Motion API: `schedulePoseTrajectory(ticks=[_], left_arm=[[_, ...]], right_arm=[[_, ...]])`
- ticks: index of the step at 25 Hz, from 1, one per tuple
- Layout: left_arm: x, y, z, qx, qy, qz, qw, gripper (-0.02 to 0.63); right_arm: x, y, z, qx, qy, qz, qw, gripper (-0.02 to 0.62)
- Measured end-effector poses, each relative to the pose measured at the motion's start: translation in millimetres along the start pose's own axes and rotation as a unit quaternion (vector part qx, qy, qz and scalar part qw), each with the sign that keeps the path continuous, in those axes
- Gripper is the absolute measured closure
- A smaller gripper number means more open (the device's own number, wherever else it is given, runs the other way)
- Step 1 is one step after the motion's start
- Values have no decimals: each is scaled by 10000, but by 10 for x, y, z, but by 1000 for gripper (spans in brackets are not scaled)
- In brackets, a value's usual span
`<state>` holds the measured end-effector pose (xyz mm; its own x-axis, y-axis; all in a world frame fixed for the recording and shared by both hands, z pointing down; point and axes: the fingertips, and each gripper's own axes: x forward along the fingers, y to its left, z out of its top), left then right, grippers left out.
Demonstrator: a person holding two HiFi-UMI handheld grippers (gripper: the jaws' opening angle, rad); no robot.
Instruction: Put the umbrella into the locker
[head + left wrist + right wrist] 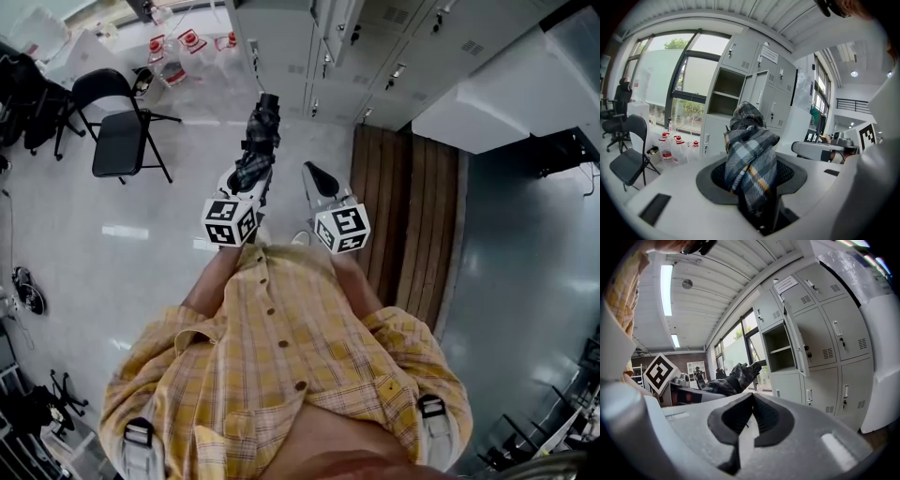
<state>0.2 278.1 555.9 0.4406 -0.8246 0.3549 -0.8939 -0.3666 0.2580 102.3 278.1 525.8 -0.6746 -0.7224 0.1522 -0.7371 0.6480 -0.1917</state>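
Left gripper (751,197) clamps the folded umbrella (749,154) — long axis pointing straight ahead of its fingers (714,180), at the open locker (723,96) beyond; right gripper (751,423), alongside, is closed and empty.

I log: umbrella (752,164), navy-and-grey plaid with thin orange lines; lockers (834,333), pale grey; folding chair (117,131), black; person's shirt (281,356), yellow check; bench (403,206), brown.
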Motion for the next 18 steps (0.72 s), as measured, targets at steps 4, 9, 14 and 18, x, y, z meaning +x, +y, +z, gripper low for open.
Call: schedulePoseTrajectory(ticks=[4, 9, 14, 18], left_arm=[[149, -32, -26, -150, 61, -64, 9998, 420], [439, 43, 24, -305, 82, -150, 9994, 420], [829, 235, 184, -279, 55, -234, 9993, 420], [1126, 439, 388, -220, 46, -313, 9993, 420]], right_arm=[[10, -104, -30, -24, 43, -44, 10000, 597], [155, -349, -25, -93, 118, -138, 9998, 597], [512, -632, 77, -172, 107, -216, 9996, 597], [906, -806, 190, -179, 104, -231, 9995, 597]])
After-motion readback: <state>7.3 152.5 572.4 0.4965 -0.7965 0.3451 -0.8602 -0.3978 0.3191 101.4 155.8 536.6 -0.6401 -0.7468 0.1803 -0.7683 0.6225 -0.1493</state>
